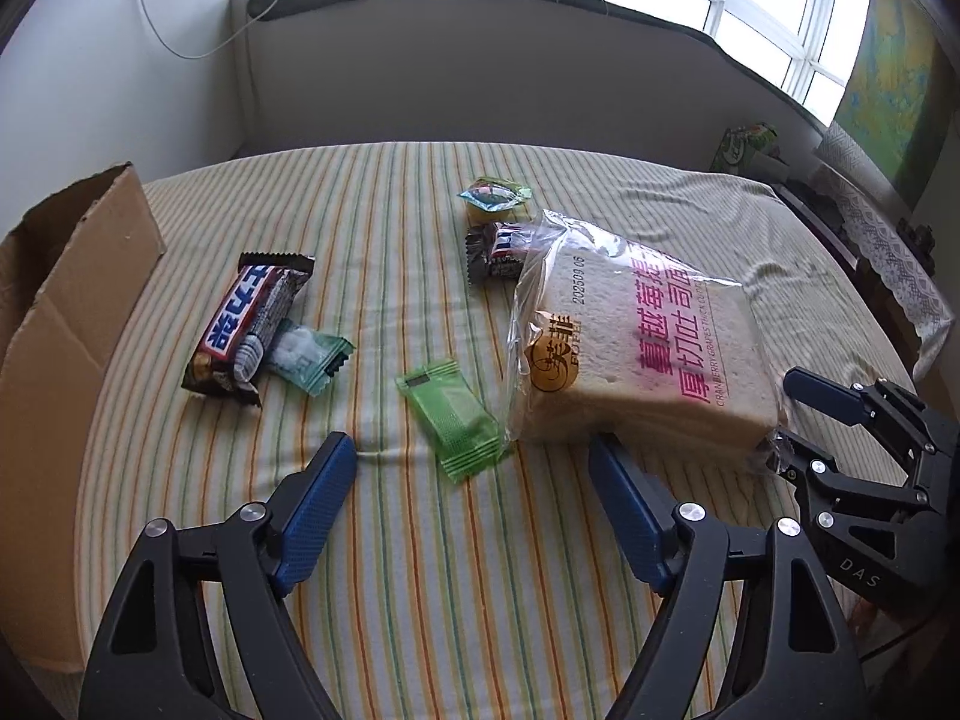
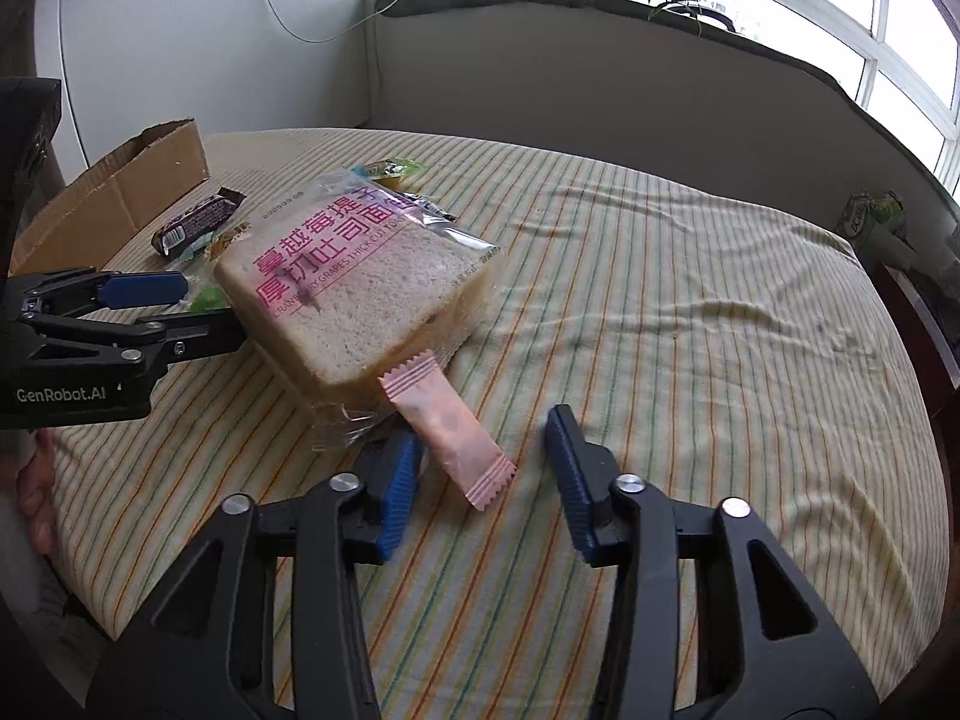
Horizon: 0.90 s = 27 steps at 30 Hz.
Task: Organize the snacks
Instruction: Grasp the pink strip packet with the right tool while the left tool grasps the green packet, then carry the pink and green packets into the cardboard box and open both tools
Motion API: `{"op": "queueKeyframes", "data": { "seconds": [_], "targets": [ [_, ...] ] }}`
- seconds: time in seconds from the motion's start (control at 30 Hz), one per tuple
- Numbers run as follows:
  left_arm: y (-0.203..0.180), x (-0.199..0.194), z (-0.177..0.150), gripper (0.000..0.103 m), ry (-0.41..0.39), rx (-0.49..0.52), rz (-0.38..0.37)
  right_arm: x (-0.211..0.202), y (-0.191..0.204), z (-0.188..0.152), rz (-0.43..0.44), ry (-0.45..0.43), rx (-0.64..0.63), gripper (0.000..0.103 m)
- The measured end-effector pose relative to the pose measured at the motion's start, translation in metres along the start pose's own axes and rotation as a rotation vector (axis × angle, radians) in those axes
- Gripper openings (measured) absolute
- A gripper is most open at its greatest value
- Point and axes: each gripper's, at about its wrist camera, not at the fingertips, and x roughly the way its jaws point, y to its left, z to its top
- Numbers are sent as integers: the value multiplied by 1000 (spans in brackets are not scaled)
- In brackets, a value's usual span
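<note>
The left claw (image 1: 471,483) stood open, its blue pads apart over the striped tabletop (image 1: 420,570), with a green sachet (image 1: 457,420) lying loose just ahead between them and nothing gripped. The right claw (image 2: 486,471) was also open, narrower than the left, with a pink sachet (image 2: 447,429) lying slantwise between its fingers; neither pad pressed on it.

Just beyond both claws lay a bagged loaf of sliced toast (image 1: 642,348), flat on the cloth, its clear wrapper touching the far end of the pink sachet in the right wrist view. Further out from the left claw sat a large chocolate bar (image 1: 249,324) overlapping a pale teal sweet (image 1: 309,357), a smaller dark bar (image 1: 495,252) tucked against the loaf's wrapper, and behind that a small sealed jelly cup (image 1: 495,198).

At the left edge stood an open cardboard box (image 1: 66,312), probably the place meant for the snacks. No snack showed in the part of it that could be seen, though its floor was mostly out of sight.

By my judgement the sorting had barely begun: every snack in view was on the cloth, well apart from the box, and all remained to be gathered.
</note>
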Motion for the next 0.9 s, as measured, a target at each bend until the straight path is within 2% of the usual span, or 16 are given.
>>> {"op": "queueKeyframes", "data": {
  "seconds": [0.03, 0.07, 0.1, 0.13, 0.2, 0.3, 0.6, 0.9],
  "targets": [
    [0, 2, 2, 74, -5, -4, 5, 0, 3, 1, 1, -6, -8, 8],
    [0, 3, 3, 67, -12, -7, 8, 0, 3, 1, 2, -9, -12, 5],
    [1, 3, 3, 55, -16, -9, 11, 1, 4, 1, 2, -12, -13, 5],
    [2, 3, 3, 48, -23, -12, 12, 0, 3, 1, 9, -18, -4, 5],
    [7, 2, 3, 22, -31, -22, 16, -1, -1, -1, 29, -26, 23, 5],
    [13, 2, 2, 21, -34, -47, -16, -4, -8, -2, 39, -41, 55, 5],
    [17, -8, 0, 21, -44, -56, -25, -14, -19, -13, 55, -70, 130, 5],
    [18, -21, -18, 21, -83, -96, -63, -17, -19, -19, 28, -106, 145, 5]
  ]
}}
